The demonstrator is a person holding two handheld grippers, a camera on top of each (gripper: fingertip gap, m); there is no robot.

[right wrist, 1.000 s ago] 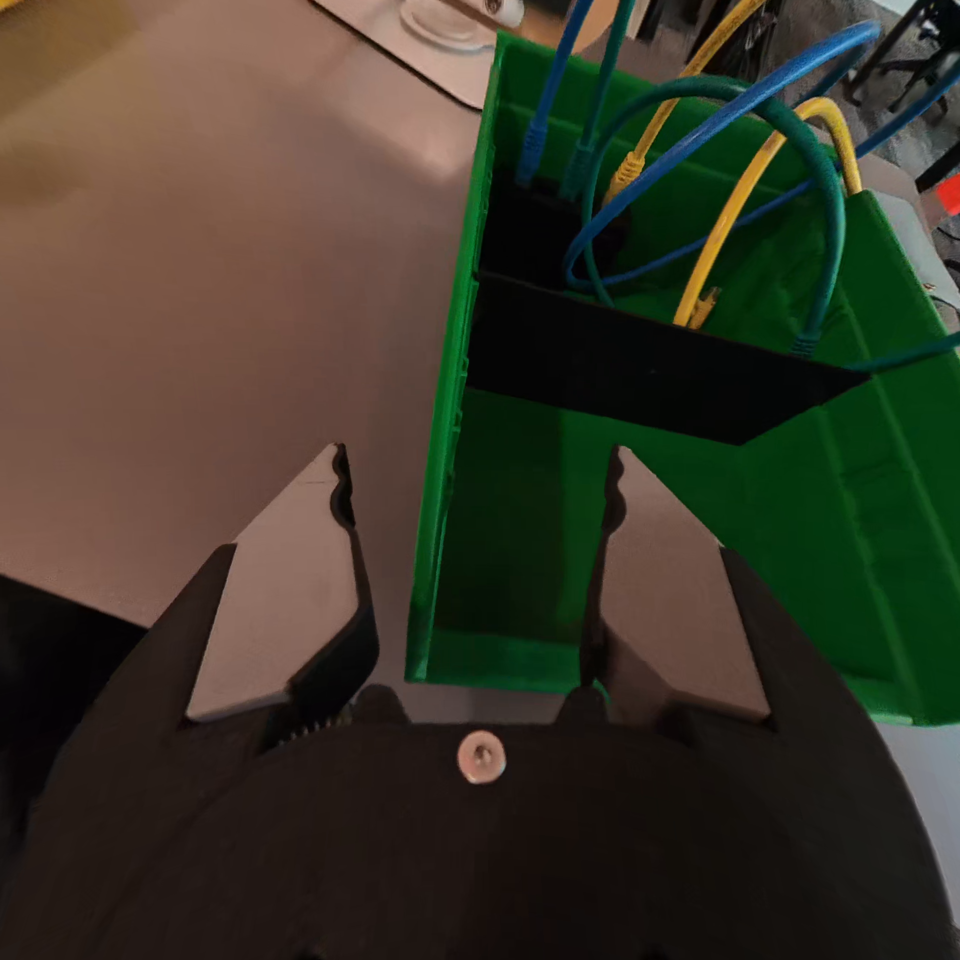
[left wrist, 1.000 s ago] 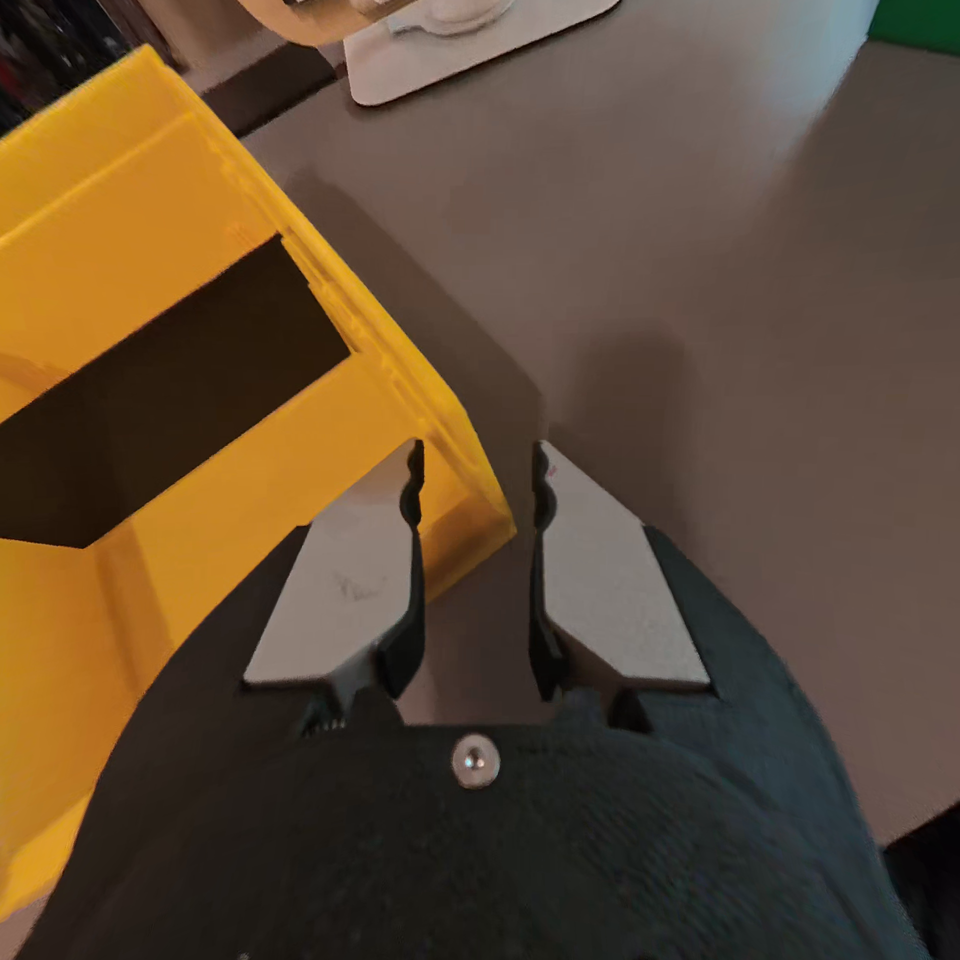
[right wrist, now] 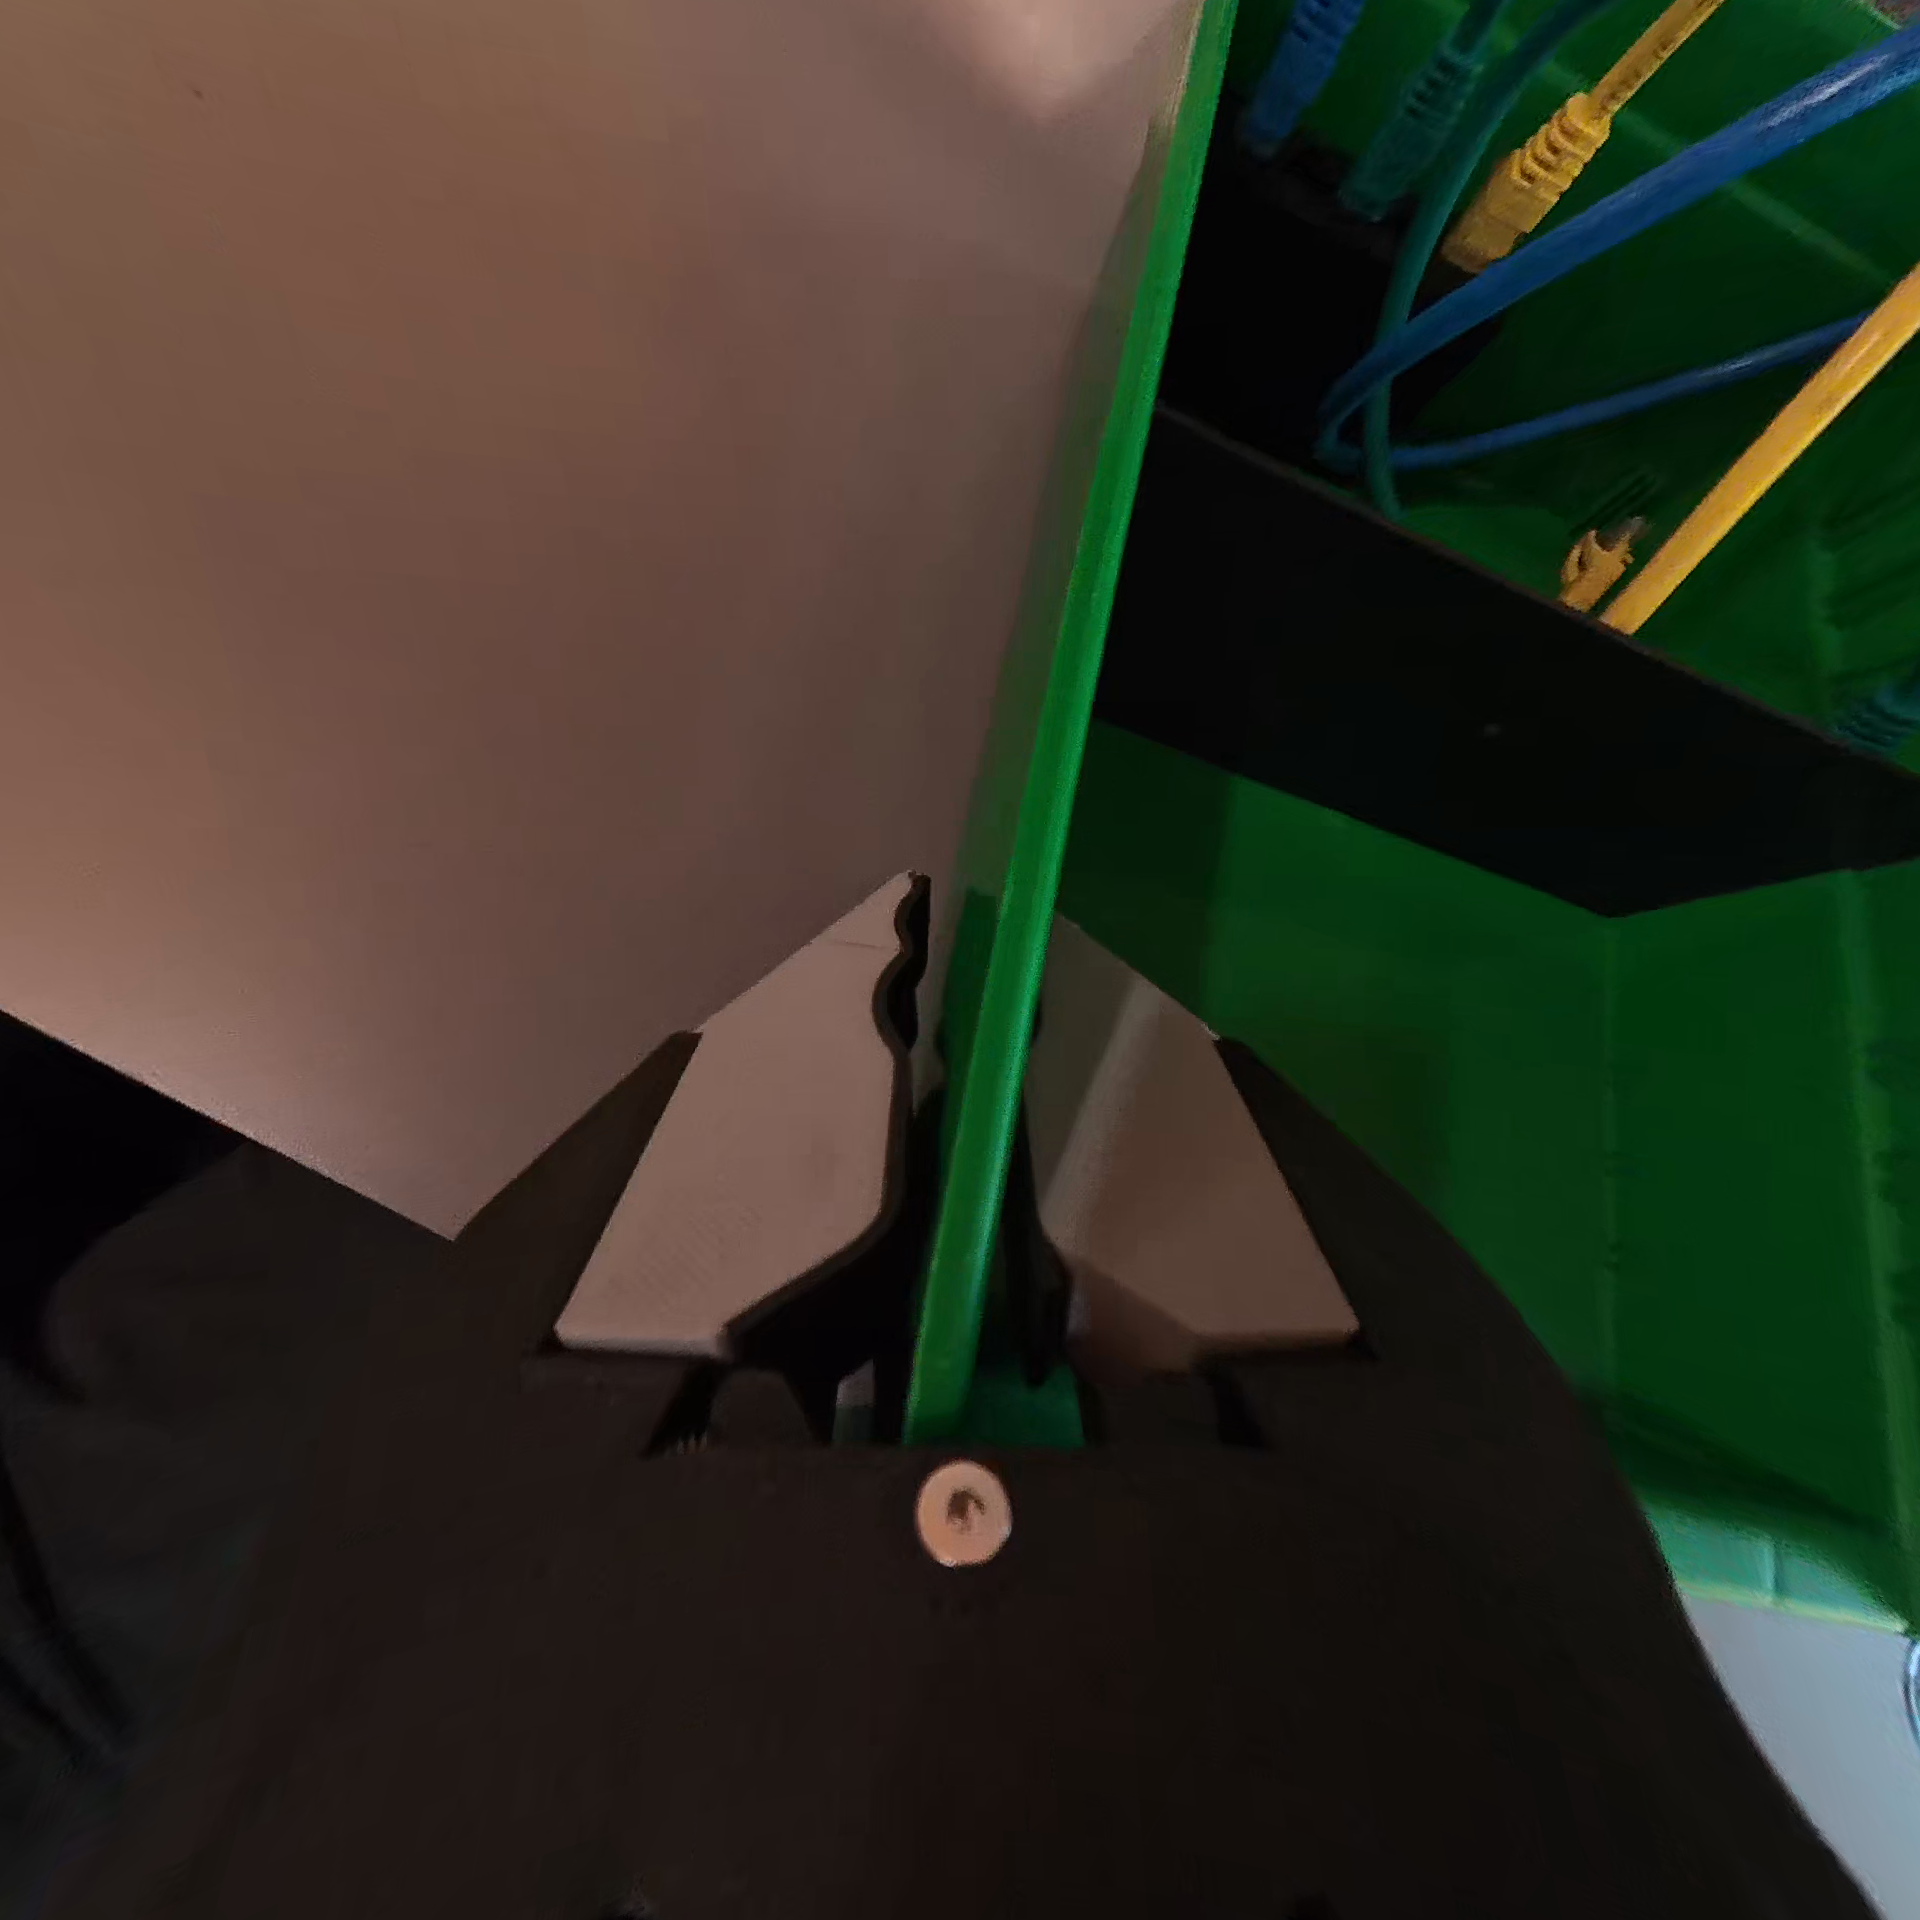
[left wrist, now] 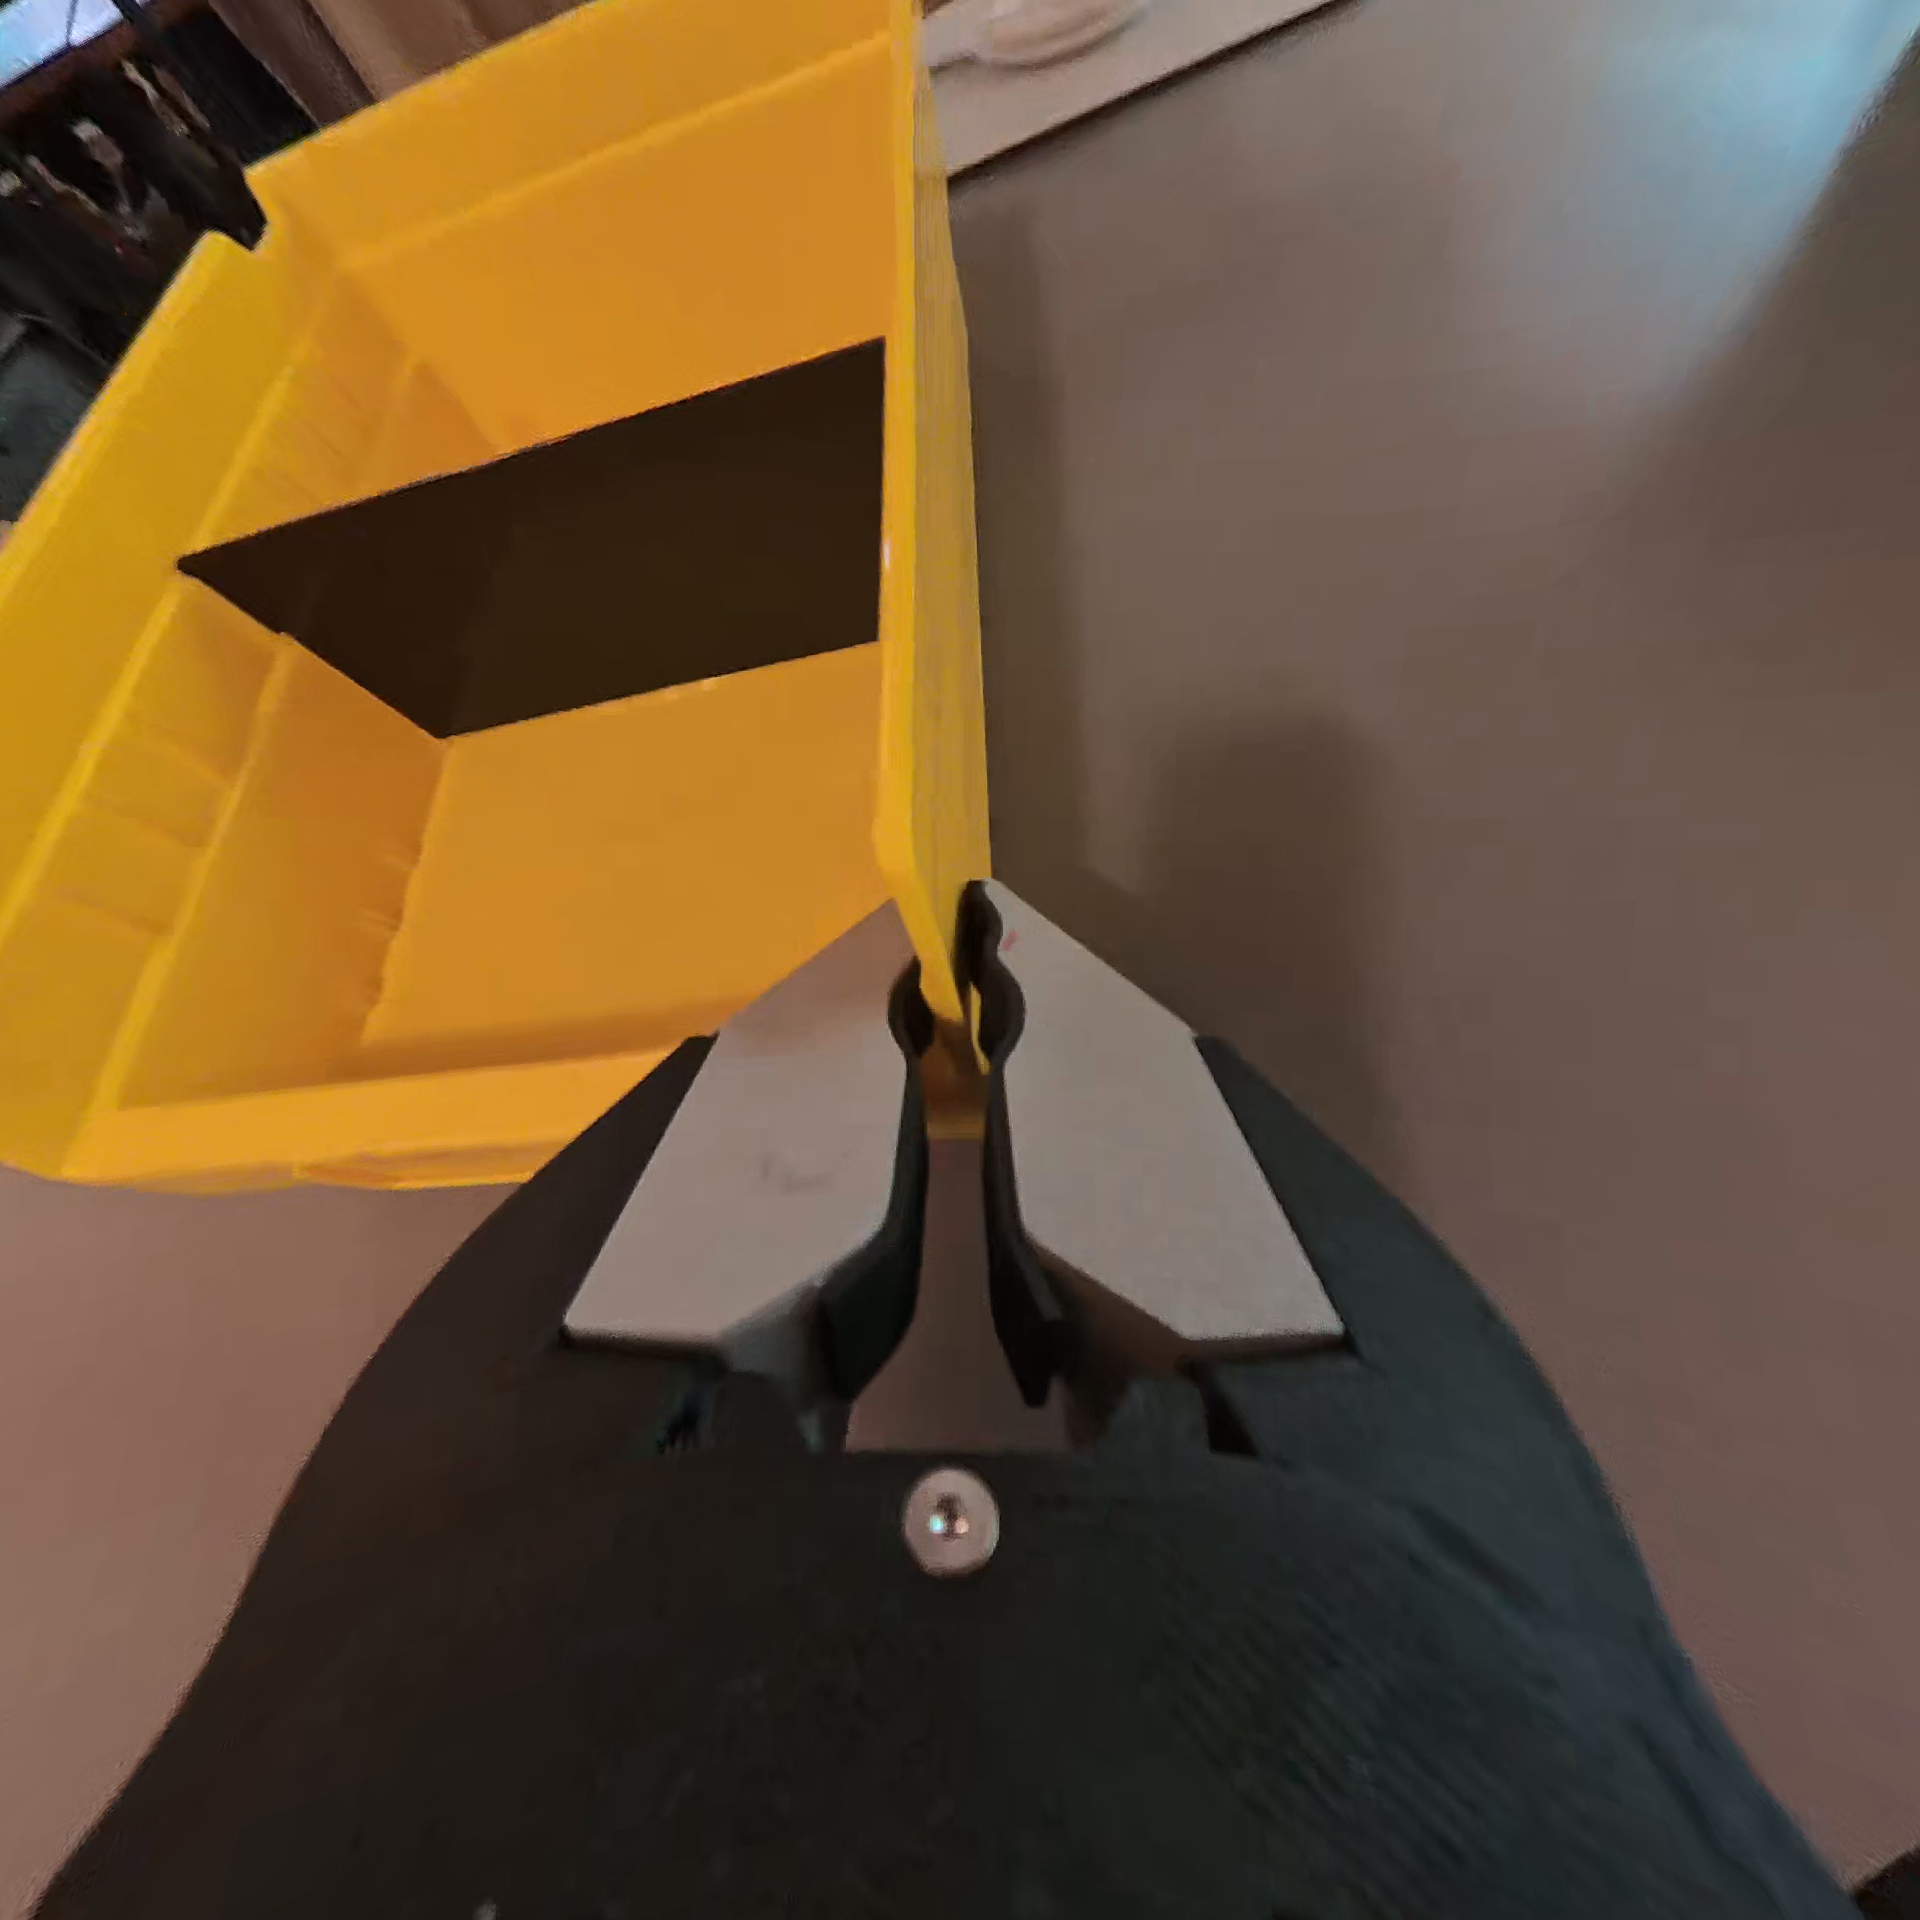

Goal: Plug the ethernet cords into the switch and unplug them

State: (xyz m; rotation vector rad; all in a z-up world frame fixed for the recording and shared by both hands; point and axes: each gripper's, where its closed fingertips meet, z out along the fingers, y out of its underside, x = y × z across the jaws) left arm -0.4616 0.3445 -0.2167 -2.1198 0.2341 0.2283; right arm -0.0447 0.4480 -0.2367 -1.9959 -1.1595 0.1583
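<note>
Smooth plastic yellow bin (left wrist: 644, 894) and green bin (right wrist: 1455, 1039) sit on a matt brown tabletop (left wrist: 1455, 623).

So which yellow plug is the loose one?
Look in the green bin, behind its black divider. Three plugs stand in a row in the black switch. The loose yellow plug hangs lower, alone, plugged into nothing.

Left gripper (left wrist: 948, 982) is closed on the near right corner of the yellow bin (left wrist: 582, 862), w/ one finger inside the wall and one outside. A black divider (left wrist: 582, 582) runs across the bin's middle. Bin sits on a brown-grey surface (left wrist: 1455, 623), bare to the right. A white object (left wrist: 1049, 31) shows at the top edge, too blurred to ID.
</note>
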